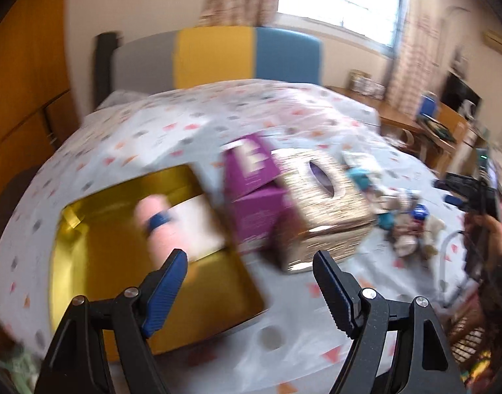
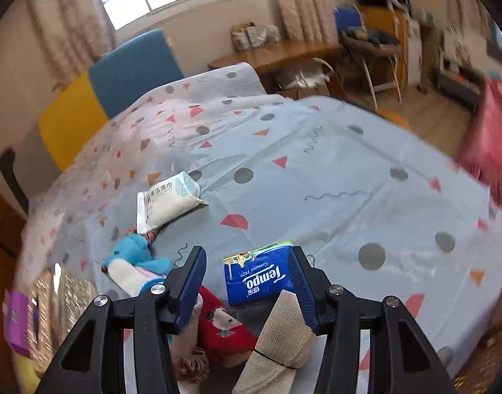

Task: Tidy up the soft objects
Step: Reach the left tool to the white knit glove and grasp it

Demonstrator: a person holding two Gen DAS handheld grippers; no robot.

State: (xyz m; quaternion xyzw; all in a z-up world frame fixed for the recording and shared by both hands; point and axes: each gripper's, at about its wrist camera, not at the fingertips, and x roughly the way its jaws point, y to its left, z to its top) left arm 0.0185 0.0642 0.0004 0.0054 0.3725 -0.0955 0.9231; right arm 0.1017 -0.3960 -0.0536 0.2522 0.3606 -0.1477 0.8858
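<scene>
Bedroom daylight falls on a bed [image 2: 316, 170] covered by a pale blue sheet printed with grey dots and coral triangles, and everything lies on it.

The right hand-held gripper [image 2: 247, 282] hangs wide open over the blue Tempo tissue pack [image 2: 256, 279], holding nothing; its right pad looks close against the pack's side, the left pad well apart. Closing from here may catch the folded beige sock [image 2: 277, 338] or the red fuzzy sock [image 2: 223, 328] crowded just below, or push the slick pack sideways instead of gripping it.

The left hand-held gripper [image 1: 251, 282] is also open and empty, above the gold open-topped box [image 1: 96, 262] near the bed's left edge. That view is heavily blurred, so a fast swing could knock the purple cardboard carton [image 1: 251, 197] or the woven gold tissue box [image 1: 323, 203] beside it.

The pack looks soft, glossy and slightly puffed. A white wet-wipe packet [image 2: 172, 200] and a blue plush toy [image 2: 136, 262] lie towards the headboard end.
</scene>
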